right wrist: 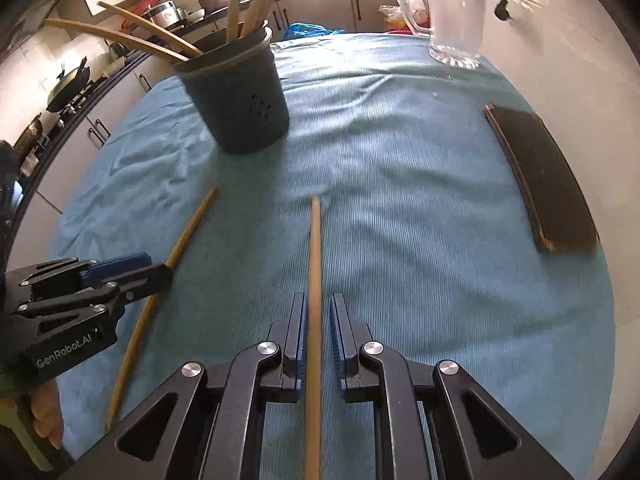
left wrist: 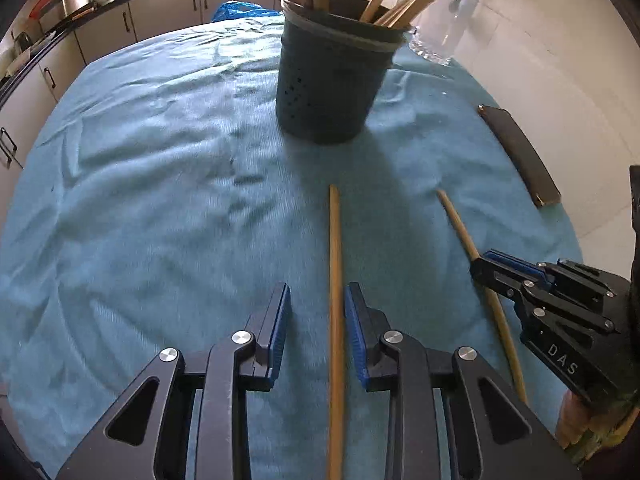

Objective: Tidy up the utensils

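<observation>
A dark perforated utensil holder (left wrist: 332, 88) (right wrist: 244, 108) stands on the blue cloth with several wooden utensils in it. Two long wooden sticks lie on the cloth in front of it. My left gripper (left wrist: 316, 292) (right wrist: 160, 268) is open around one stick (left wrist: 334, 240) (right wrist: 188, 236), which runs close to the right pad with a wide gap on the left. My right gripper (right wrist: 318, 300) (left wrist: 480, 266) straddles the other stick (right wrist: 315, 248) (left wrist: 456, 220). Its jaws are narrow, and a sliver of cloth shows beside the stick. The near ends of both sticks are hidden.
A clear glass jug (right wrist: 456, 12) stands at the far right of the table. A dark flat board (right wrist: 548, 176) lies along the right edge beside a white wall. A blue plastic bag (right wrist: 308, 30) sits at the far edge. Kitchen counters with pots run along the left.
</observation>
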A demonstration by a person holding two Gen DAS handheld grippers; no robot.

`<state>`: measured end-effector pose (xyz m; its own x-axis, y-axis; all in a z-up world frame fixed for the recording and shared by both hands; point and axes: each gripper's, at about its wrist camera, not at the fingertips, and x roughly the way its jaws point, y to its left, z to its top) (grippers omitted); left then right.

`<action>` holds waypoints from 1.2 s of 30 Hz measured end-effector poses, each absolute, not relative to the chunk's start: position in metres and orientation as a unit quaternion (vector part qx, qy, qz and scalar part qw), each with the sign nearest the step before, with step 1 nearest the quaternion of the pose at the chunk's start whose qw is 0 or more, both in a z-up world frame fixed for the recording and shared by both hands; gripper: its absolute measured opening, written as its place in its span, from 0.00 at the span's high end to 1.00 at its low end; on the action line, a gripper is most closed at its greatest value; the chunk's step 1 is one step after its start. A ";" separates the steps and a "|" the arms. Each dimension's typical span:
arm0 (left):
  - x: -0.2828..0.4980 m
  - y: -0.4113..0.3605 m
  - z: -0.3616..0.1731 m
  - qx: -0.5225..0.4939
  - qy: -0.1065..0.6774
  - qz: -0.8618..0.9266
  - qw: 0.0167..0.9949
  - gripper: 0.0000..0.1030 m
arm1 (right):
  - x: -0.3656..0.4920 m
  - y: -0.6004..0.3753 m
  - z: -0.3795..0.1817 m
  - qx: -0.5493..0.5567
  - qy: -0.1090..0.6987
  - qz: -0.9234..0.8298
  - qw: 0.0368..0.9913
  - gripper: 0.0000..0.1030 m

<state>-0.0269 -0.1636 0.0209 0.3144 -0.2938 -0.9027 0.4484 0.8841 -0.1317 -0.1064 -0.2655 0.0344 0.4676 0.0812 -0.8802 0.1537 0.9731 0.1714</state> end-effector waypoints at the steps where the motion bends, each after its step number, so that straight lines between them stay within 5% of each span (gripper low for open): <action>1: -0.022 -0.167 0.021 0.072 0.538 -0.232 0.807 0.74 | -0.101 -0.265 0.034 0.111 0.516 -0.022 0.849 0.88; 12: -0.008 -0.184 0.019 0.081 0.524 -0.242 0.812 0.75 | -0.059 -0.267 0.032 0.098 0.514 -0.032 0.852 0.90; 14: -0.007 -0.184 0.019 0.082 0.522 -0.240 0.814 0.95 | -0.058 -0.270 0.031 0.106 0.512 -0.032 0.852 0.94; 24: -0.011 -0.154 0.047 0.031 0.506 -0.238 0.828 0.95 | -0.074 -0.283 0.060 0.147 0.468 -0.036 0.871 0.94; 36: -0.071 -0.124 0.139 0.036 0.388 -0.237 0.890 0.94 | -0.132 -0.280 0.144 0.147 0.366 -0.036 0.918 0.94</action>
<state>-0.0713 -0.1237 0.1386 0.5865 -0.3943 -0.7075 0.4505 0.8847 -0.1196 -0.1317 -0.2801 0.1443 0.7292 0.0413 -0.6831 0.1735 0.9544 0.2429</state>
